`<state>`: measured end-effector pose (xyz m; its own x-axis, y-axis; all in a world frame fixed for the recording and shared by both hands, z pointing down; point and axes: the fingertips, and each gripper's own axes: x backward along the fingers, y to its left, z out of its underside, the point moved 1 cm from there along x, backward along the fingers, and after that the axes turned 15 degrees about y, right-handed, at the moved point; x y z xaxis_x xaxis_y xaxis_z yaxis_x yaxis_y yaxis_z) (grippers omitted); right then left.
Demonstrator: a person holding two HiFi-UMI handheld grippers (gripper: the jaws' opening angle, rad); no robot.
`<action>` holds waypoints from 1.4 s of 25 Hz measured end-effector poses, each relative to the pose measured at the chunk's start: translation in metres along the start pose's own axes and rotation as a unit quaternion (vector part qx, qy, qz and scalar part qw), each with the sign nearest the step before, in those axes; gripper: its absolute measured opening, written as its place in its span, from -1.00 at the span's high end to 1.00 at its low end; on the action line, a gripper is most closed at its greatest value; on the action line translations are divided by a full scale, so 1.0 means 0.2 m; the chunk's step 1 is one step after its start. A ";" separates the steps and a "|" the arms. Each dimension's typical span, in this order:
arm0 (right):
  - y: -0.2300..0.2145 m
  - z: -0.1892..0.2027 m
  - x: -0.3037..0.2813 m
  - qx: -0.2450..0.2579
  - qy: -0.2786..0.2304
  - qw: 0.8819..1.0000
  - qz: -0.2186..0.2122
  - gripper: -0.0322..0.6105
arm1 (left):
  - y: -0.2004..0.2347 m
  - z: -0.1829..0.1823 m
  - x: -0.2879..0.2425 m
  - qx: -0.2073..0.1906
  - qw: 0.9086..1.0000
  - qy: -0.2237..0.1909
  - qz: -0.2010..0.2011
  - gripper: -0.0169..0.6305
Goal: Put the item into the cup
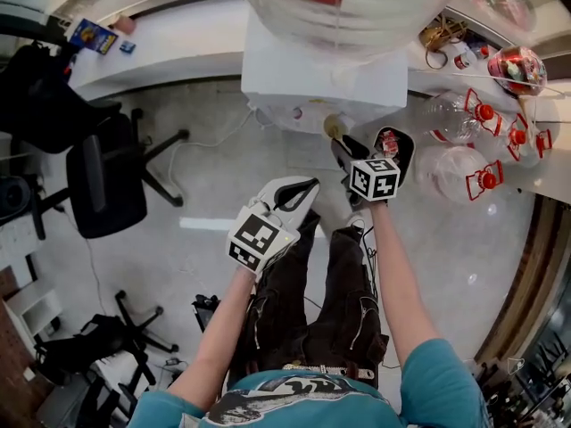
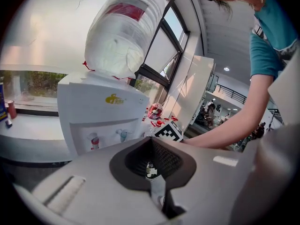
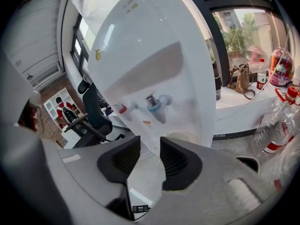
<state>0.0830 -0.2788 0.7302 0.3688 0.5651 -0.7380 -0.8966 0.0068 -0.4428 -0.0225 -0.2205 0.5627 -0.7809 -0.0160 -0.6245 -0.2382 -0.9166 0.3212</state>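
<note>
A white water dispenser (image 1: 294,78) with a big bottle (image 1: 348,7) on top stands in front of me. A small beige cup (image 1: 335,127) sits at its foot, under the taps, and shows as a beige rim (image 3: 180,137) just beyond my right jaws. My right gripper (image 1: 366,147) hovers close to the cup, open, with nothing between its fingers (image 3: 150,146). The red tap (image 3: 123,108) and the blue tap (image 3: 157,104) are above it. My left gripper (image 1: 299,190) hangs lower and further back, shut (image 2: 151,158). A tiny pale speck shows where its pads meet; I cannot tell what it is.
Several empty clear bottles with red handles (image 1: 464,119) lie on the floor to the right of the dispenser. A black office chair (image 1: 107,176) stands to the left. A white sill (image 1: 169,43) runs behind, and my own legs (image 1: 312,283) are below the grippers.
</note>
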 end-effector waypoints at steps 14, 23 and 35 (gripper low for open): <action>0.34 -0.14 0.54 0.004 -0.084 0.994 -0.064 0.55 | -0.06 -0.16 0.14 -0.022 1.000 -0.008 -0.007 0.95; 0.57 -0.23 0.83 0.017 -0.116 0.988 -0.100 0.59 | -0.16 -0.22 0.24 -0.047 0.999 -0.006 0.004 0.95; 0.76 -0.25 1.13 0.038 -0.149 0.985 -0.079 0.65 | -0.29 -0.19 0.38 -0.068 0.997 -0.005 0.025 0.95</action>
<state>0.0422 -0.1909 0.4701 0.4277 0.7684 -0.4761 -0.8537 0.1701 -0.4923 -0.0465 -0.1846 0.4697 -0.7955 -0.0607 -0.6030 -0.1183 -0.9603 0.2528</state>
